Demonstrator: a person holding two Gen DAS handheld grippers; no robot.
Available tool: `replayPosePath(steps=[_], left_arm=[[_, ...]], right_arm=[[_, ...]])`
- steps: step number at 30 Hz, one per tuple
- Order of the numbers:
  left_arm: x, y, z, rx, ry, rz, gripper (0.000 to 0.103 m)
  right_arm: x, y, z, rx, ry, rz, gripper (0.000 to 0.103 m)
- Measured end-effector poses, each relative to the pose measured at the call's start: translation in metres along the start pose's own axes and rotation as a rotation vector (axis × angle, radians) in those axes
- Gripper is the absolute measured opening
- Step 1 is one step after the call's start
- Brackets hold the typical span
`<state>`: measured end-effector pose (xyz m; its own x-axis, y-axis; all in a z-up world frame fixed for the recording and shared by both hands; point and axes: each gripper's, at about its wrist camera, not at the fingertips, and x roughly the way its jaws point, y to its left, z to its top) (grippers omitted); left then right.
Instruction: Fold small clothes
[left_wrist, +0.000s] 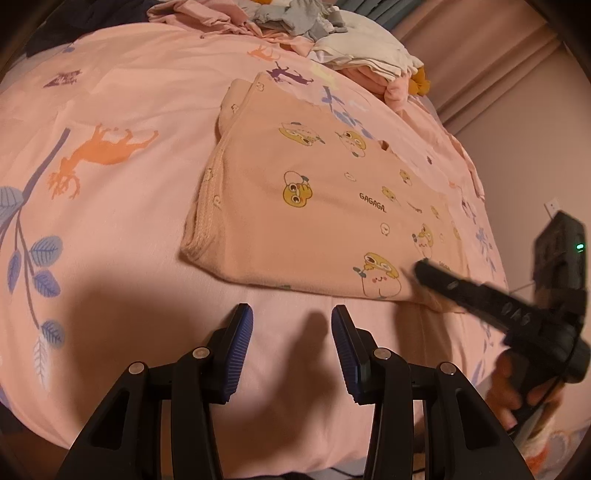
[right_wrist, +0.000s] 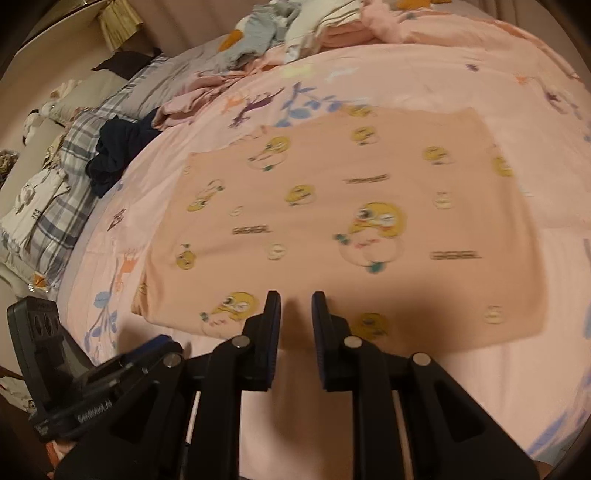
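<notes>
A peach garment (left_wrist: 314, 206) printed with yellow cartoon faces lies folded flat on the pink bed sheet (left_wrist: 129, 221). My left gripper (left_wrist: 291, 325) is open and empty, hovering over bare sheet just short of the garment's near edge. In the left wrist view the right gripper (left_wrist: 421, 271) reaches in from the right, its tips over the garment's near right corner. In the right wrist view the right gripper (right_wrist: 295, 306) is open with a narrow gap, empty, above the near edge of the garment (right_wrist: 351, 229). The left gripper (right_wrist: 110, 369) shows at lower left.
A pile of unfolded clothes (left_wrist: 325, 33) sits at the far edge of the bed, also seen in the right wrist view (right_wrist: 303, 29). A dark navy garment (right_wrist: 118, 151) and plaid pillows (right_wrist: 55, 206) lie at the left. A curtain (left_wrist: 480, 48) hangs at far right.
</notes>
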<state>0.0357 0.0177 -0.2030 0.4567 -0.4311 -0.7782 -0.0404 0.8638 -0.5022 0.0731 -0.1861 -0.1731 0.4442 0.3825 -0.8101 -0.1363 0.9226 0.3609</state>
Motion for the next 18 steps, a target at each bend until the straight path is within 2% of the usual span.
replayPosePath(steps=[2,3,4,6,8,11,15,18], left_arm=[[-0.001,0.004,0.001,-0.022,0.003,-0.019,0.043],[0.000,0.008,0.003,-0.049,0.004,-0.040,0.044],[0.001,0.011,0.004,-0.069,0.005,-0.061,0.044],[0.002,0.019,0.008,-0.121,0.007,-0.128,0.052],[0.005,0.026,0.012,-0.171,0.004,-0.190,0.056],[0.011,0.034,0.021,-0.232,0.008,-0.263,0.057],[0.018,0.042,0.030,-0.296,-0.030,-0.309,0.057],[0.020,0.044,0.037,-0.315,-0.081,-0.296,0.057]], right_arm=[[0.017,0.006,-0.005,-0.012,0.070,0.042,0.019],[0.023,0.008,-0.009,-0.024,0.095,0.034,0.018],[0.025,0.008,-0.014,-0.040,0.099,0.009,0.016],[0.023,0.012,-0.019,-0.066,0.074,-0.005,0.016],[0.022,0.010,-0.018,-0.059,0.082,0.009,0.016],[0.020,-0.001,-0.014,-0.010,0.097,0.053,0.016],[0.017,-0.007,-0.011,0.024,0.105,0.086,0.016],[0.011,-0.004,-0.006,-0.003,0.097,0.075,0.019]])
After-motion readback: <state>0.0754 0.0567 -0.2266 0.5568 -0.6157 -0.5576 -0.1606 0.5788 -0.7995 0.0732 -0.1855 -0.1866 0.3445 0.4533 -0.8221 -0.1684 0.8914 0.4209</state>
